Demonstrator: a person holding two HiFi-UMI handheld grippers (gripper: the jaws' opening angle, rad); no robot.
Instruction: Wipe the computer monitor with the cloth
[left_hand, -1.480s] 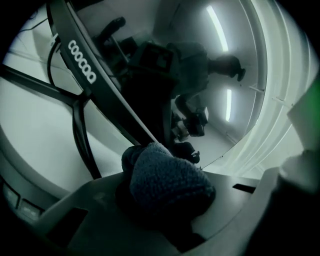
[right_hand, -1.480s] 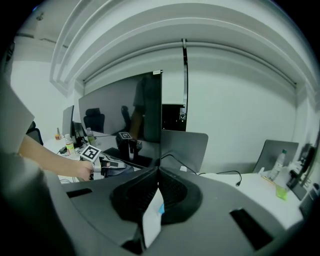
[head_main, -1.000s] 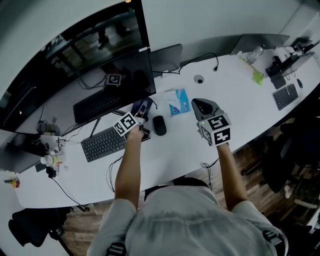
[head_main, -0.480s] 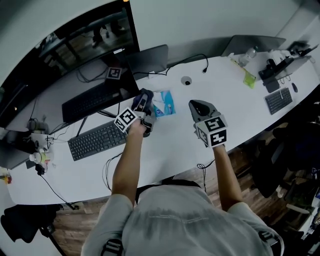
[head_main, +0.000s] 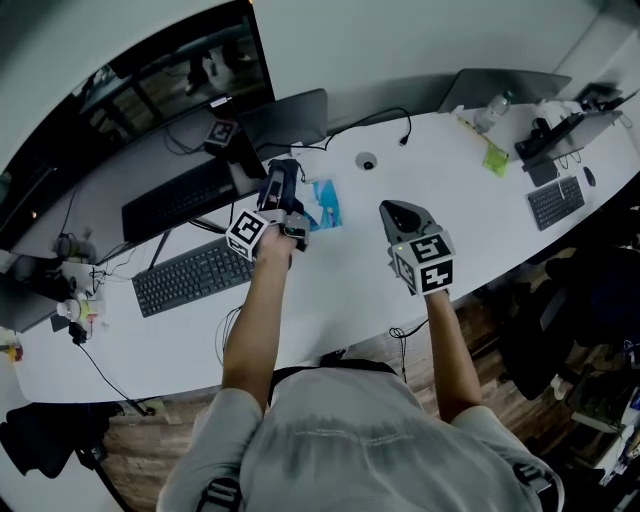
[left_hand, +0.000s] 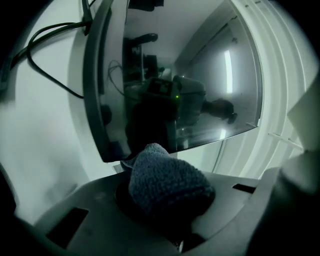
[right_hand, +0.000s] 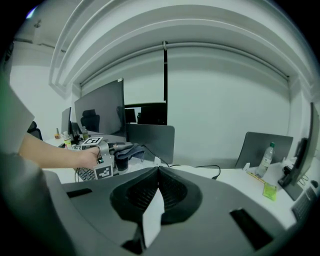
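White desk (monitor upon it), grey wall.

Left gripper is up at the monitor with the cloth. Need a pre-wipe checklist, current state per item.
1. Cloth gripped: ok. The left gripper has its jaws shut on it, and a wad sticks out in front.
2. Monitor ahead of the cloth: ok. The cloth tip lines up with the screen's edge near a corner.
3. Cloth touching the screen: cannot tell.
4. Right gripper out of the way: ok. Its jaws are together and empty, held over the desk, apart from the monitor.
5. Blue packet clear of the sweep: ok. It lies flat on the desk.
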